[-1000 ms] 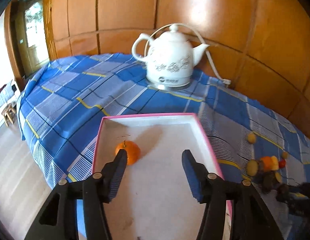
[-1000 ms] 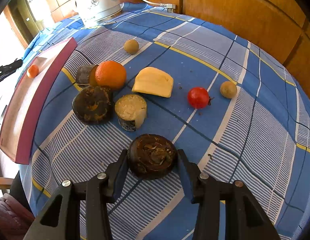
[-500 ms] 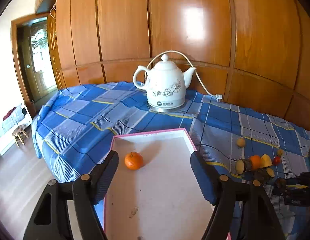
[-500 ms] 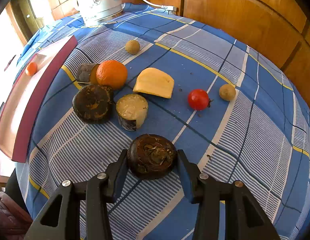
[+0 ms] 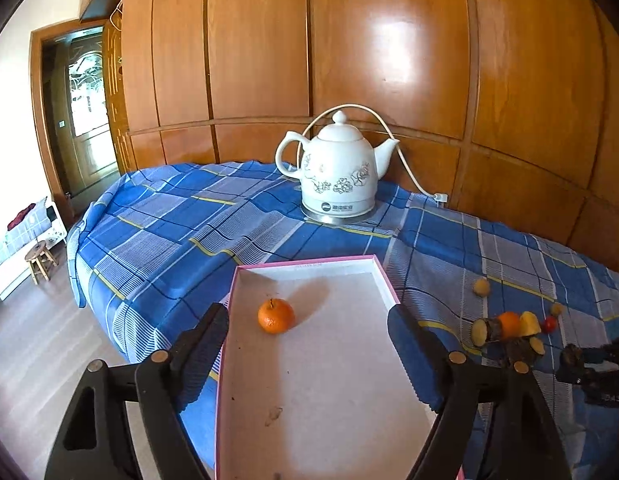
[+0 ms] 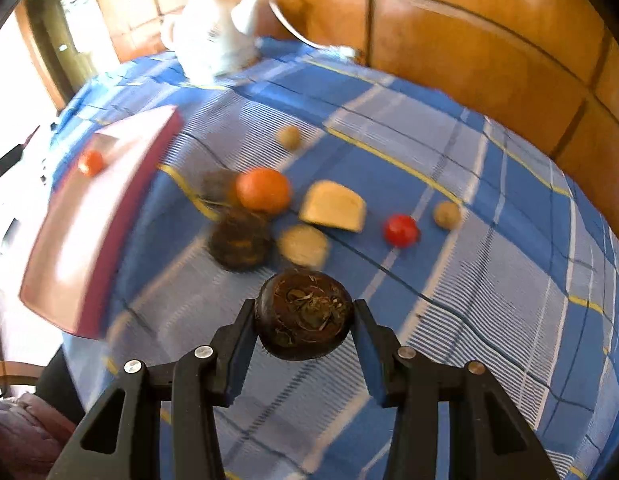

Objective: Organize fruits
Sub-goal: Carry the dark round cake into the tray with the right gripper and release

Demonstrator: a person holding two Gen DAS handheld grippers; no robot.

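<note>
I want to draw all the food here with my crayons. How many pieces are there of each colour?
Orange: 2, the small one in the pink box and a bigger one.
Dark brown: 3.
Pale yellow: 2.
Tan, small and round: 2.
Red: 1.
Total: 10.

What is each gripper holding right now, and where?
Right gripper: dark round fruit, pinched across its sides. Left gripper: nothing; its jaws have just been opening.

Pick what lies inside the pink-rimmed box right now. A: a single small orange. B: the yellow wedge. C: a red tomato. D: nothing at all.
A: one small orange sits alone on the white floor of the box; the other fruits lie out on the blue cloth.
</note>
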